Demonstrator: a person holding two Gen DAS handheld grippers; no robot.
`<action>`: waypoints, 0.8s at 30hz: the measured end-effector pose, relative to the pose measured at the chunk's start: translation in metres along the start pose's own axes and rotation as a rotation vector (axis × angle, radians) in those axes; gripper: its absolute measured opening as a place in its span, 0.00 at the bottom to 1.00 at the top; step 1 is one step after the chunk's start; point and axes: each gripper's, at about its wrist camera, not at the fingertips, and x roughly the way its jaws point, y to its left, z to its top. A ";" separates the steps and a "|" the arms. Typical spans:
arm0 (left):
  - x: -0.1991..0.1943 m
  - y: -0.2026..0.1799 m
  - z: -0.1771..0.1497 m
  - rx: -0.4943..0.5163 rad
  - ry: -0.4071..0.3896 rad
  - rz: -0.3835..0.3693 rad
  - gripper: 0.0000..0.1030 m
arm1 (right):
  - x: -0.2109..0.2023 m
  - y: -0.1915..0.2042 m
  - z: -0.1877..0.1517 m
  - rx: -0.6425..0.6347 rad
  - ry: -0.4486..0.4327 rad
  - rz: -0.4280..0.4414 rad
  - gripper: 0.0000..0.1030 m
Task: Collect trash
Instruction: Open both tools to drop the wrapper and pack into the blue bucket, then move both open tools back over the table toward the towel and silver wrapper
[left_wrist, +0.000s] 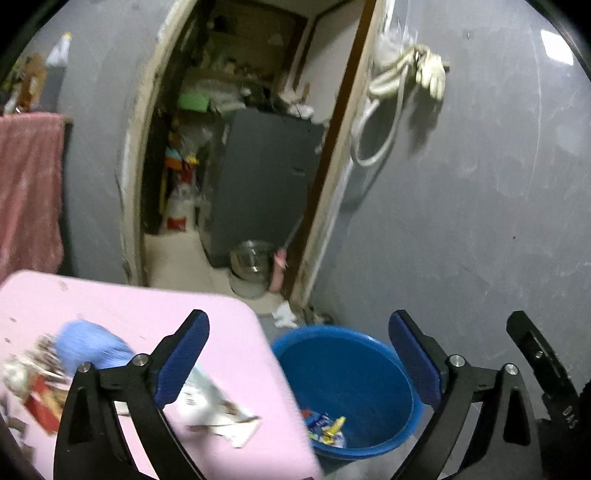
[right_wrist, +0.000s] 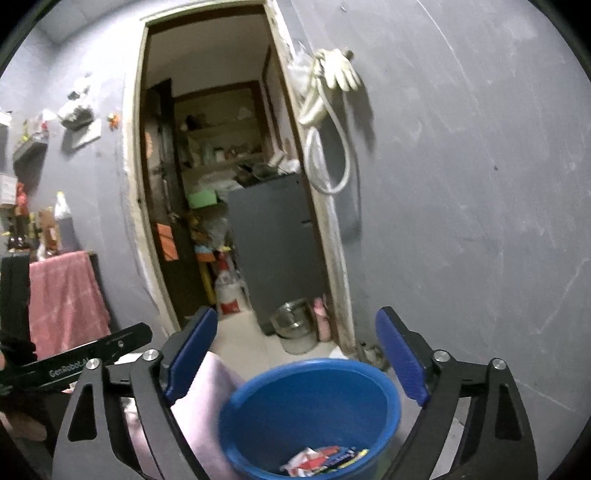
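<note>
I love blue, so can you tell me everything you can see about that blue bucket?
The blue bucket is round, looks like smooth plastic, and has a rolled rim. It stands upright and open on the floor beside the pink table, near the grey wall. It looks close to the table's edge; whether they touch is unclear. At its bottom lie a few colourful wrappers. Neither gripper touches it.

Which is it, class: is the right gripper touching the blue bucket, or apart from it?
Apart. The right wrist view shows the right gripper wide open and empty, its fingers above and outside the blue bucket rim.
</note>
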 end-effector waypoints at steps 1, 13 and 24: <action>-0.009 0.004 0.003 0.003 -0.018 0.009 0.95 | -0.005 0.008 0.003 -0.004 -0.014 0.013 0.94; -0.109 0.068 0.011 0.009 -0.166 0.153 0.98 | -0.038 0.083 0.018 -0.036 -0.094 0.137 1.00; -0.149 0.140 -0.001 -0.030 -0.177 0.303 0.98 | -0.037 0.148 0.002 -0.070 -0.059 0.225 1.00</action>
